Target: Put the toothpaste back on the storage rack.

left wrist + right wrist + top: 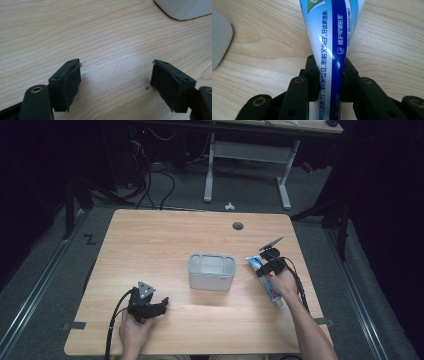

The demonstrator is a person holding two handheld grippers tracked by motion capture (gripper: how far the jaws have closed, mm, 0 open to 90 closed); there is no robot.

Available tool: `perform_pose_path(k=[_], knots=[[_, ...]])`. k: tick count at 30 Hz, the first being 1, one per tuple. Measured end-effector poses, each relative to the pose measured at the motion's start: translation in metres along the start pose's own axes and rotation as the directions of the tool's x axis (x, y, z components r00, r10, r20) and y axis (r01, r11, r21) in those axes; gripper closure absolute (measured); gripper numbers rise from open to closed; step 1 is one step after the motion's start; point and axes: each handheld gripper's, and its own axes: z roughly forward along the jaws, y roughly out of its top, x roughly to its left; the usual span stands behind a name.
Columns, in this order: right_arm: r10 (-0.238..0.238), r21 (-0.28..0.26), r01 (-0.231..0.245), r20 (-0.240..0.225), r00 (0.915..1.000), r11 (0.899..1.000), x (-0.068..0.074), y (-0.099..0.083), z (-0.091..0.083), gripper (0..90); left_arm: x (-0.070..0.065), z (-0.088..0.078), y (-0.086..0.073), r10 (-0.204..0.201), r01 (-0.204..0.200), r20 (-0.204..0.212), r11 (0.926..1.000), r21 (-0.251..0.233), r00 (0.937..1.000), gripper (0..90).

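We counted one bin (212, 271) and one toothpaste tube (329, 37). Our left claw (161, 304) lay released, low on the table (165, 240), left of the bin. Our right claw (329, 80), right of it, pinched the tube lying on the table.

In the right gripper view, the right gripper (330, 82) has its two black jaws closed on a soft plastic toothpaste tube (332, 47) coloured white, light blue and dark blue. The pads press the tube from both sides, and the tube is narrower at this place. The tube goes from the bottom of the picture up to the top edge, where it becomes wider. Chinese text is printed along it. Under the tube is the light wooden table (267, 42) with visible grain. At the left edge is the rounded corner of a pale grey container (219, 40), well apart from the tube.
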Motion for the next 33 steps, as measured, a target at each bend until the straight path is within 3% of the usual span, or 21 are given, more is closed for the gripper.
perform_pose_path(k=[13,19,29,33], knots=[[-0.024,-0.085,0.020,-0.047,0.9986,0.996,0.001,-0.007,-0.022,72.9,0.000,0.000,0.000,0.000,0.000,0.000,1.0000,0.000,1.0000,24.4],[-0.055,-0.140,0.046,-0.063,0.9965,0.989,0.005,-0.011,-0.041,72.6,0.000,0.000,0.000,0.000,0.000,0.000,1.0000,0.000,1.0000,24.4],[-0.079,-0.207,0.061,-0.081,0.9935,0.976,0.009,-0.013,-0.053,72.5,0.000,0.000,0.000,0.000,0.000,0.000,1.0000,0.000,1.0000,24.4],[-0.112,-0.223,0.093,-0.075,0.9908,0.970,0.015,-0.014,-0.055,72.9,0.000,0.000,0.000,0.000,0.000,0.000,1.0000,0.000,1.0000,24.4]])
